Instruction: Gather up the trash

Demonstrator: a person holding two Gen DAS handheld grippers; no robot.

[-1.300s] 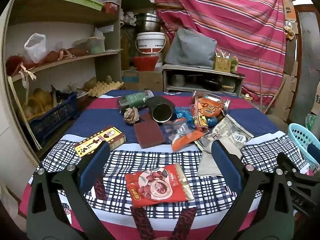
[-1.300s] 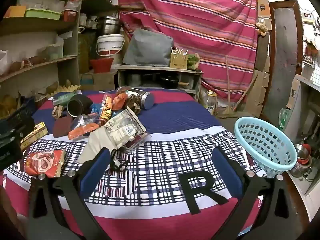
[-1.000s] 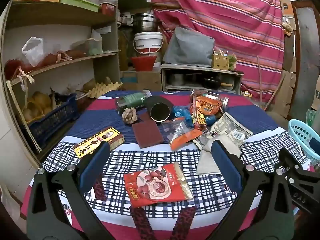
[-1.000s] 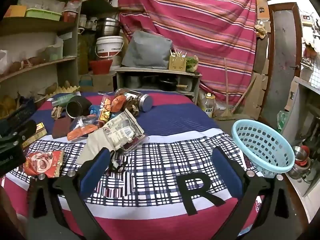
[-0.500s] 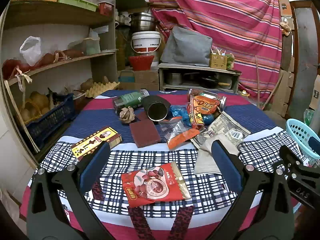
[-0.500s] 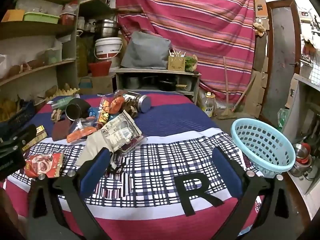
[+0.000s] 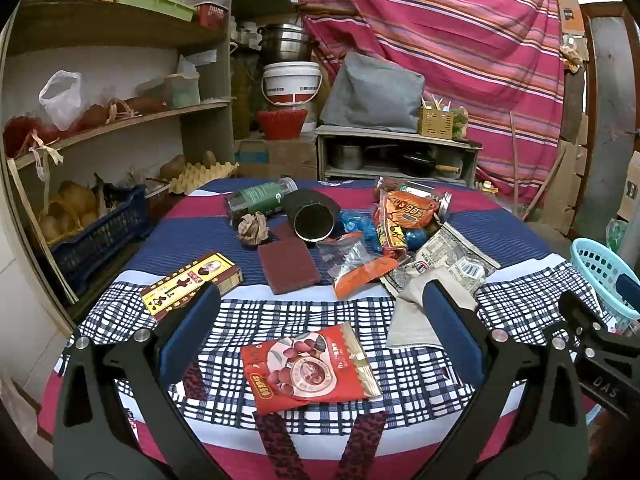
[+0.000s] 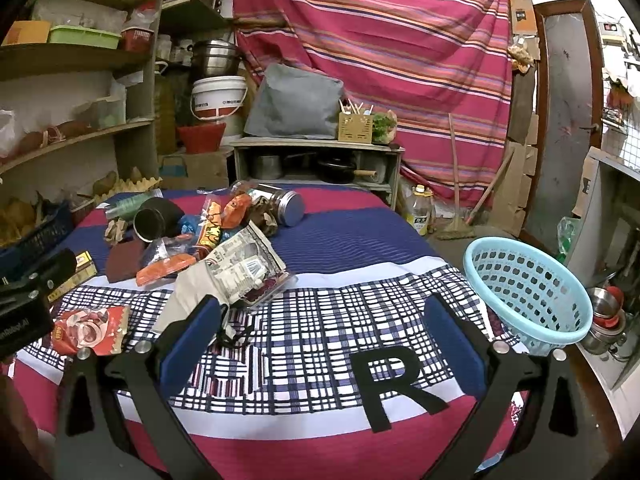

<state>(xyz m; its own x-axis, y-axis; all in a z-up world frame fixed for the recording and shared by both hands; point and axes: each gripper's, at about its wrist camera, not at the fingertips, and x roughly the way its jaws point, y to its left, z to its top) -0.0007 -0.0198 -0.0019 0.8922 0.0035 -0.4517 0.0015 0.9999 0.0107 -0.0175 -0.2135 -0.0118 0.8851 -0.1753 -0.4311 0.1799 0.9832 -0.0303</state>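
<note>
Cluttered tablecloth, red snack pkt btwn wide-open left jaws, right jaws wide open too, basket half cut off.

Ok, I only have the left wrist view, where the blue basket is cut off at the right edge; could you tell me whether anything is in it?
Observer: In the right wrist view the blue basket looks empty.
Operator: Thank you. Is anything between the right gripper's jaws?
Observer: No, the right gripper is open over bare cloth, with a black letter R marked just below.
Operator: Anything small nearby?
Observer: A small black tangle, perhaps string, lies by its left finger.
</note>
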